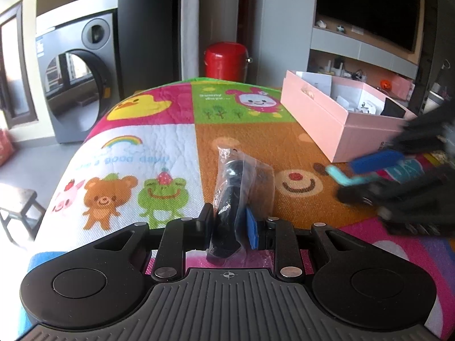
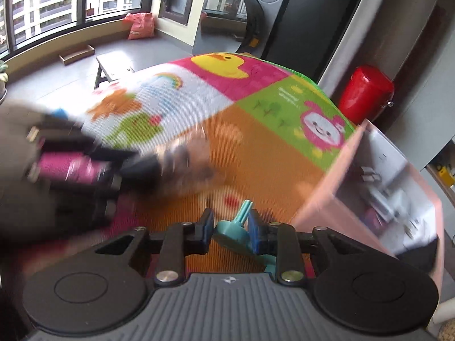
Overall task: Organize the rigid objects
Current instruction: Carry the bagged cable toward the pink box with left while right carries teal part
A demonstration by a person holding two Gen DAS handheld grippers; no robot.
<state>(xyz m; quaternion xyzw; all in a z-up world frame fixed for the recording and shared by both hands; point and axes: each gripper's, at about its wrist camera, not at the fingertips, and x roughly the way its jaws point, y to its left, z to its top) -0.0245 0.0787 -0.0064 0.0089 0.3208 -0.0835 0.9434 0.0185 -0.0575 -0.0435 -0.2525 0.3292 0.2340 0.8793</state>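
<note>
My left gripper (image 1: 231,227) is shut on a clear plastic bag (image 1: 239,187) that holds a black part, and it holds the bag over the cartoon play mat (image 1: 142,147). My right gripper (image 2: 231,227) is shut on a teal plastic piece (image 2: 236,233). In the left wrist view the right gripper (image 1: 366,170) shows blurred at the right with the teal piece (image 1: 341,177) sticking out. In the right wrist view the left gripper (image 2: 79,170) and the bag (image 2: 182,156) are blurred at the left. An open pink box (image 1: 335,119) with white items stands at the right of the mat.
The pink box (image 2: 321,196) is close on the right in the right wrist view. A red canister (image 1: 226,59) stands behind the mat. A washing machine (image 1: 76,85) is at the back left, and a small stool (image 1: 17,207) stands beside the mat.
</note>
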